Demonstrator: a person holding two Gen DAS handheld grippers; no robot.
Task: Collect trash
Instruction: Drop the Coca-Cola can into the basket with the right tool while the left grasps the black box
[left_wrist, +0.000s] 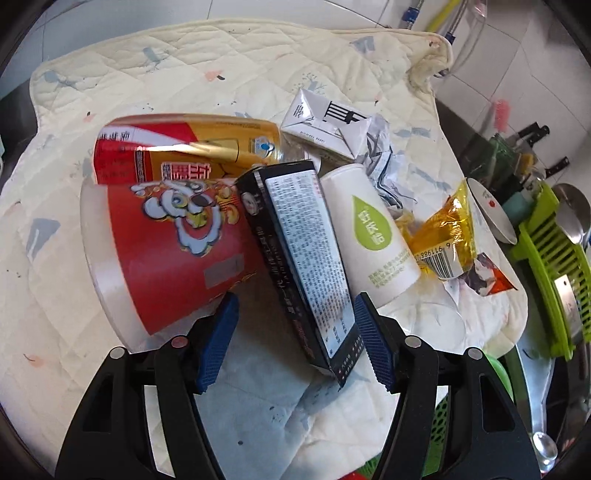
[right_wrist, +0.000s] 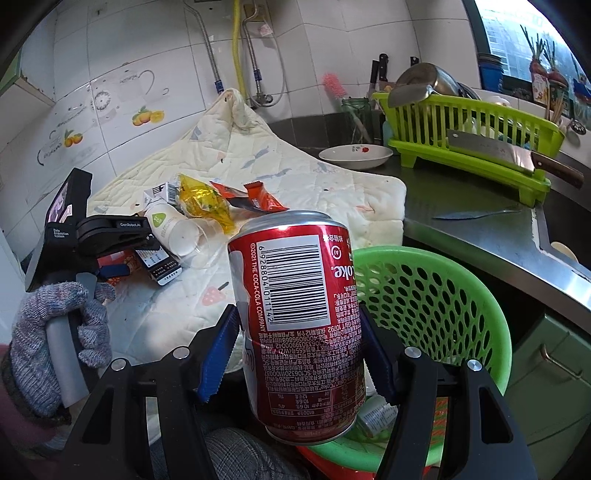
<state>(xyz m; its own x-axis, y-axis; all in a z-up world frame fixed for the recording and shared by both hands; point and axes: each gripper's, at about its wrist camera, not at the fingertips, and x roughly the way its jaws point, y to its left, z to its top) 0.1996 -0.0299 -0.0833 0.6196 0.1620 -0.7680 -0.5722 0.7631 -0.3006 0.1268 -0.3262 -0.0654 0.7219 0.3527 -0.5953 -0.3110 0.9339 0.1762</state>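
Held firmly between pads of right gripper (right_wrist: 299, 354): red cola can (right_wrist: 295, 317), upside down, just in front of green mesh basket (right_wrist: 436, 295). Left gripper (left_wrist: 295, 332) open around near end of black box (left_wrist: 306, 258), right pad almost touching, contact unclear. Left of it, red paper bowl (left_wrist: 166, 251) on its side; right of it, white cup (left_wrist: 369, 229) and yellow wrapper (left_wrist: 443, 236) on quilted cloth (left_wrist: 221, 66).

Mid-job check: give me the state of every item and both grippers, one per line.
Coke can: upside down, clamped in right gripper, beside the basket.
Green basket: holds some trash already.
Left gripper: open, straddling the black box.
Black box: lying on the quilt, not gripped.
Red paper bowl: tipped on its side.
White cup: lying on its side.
Yellow wrapper: crumpled.
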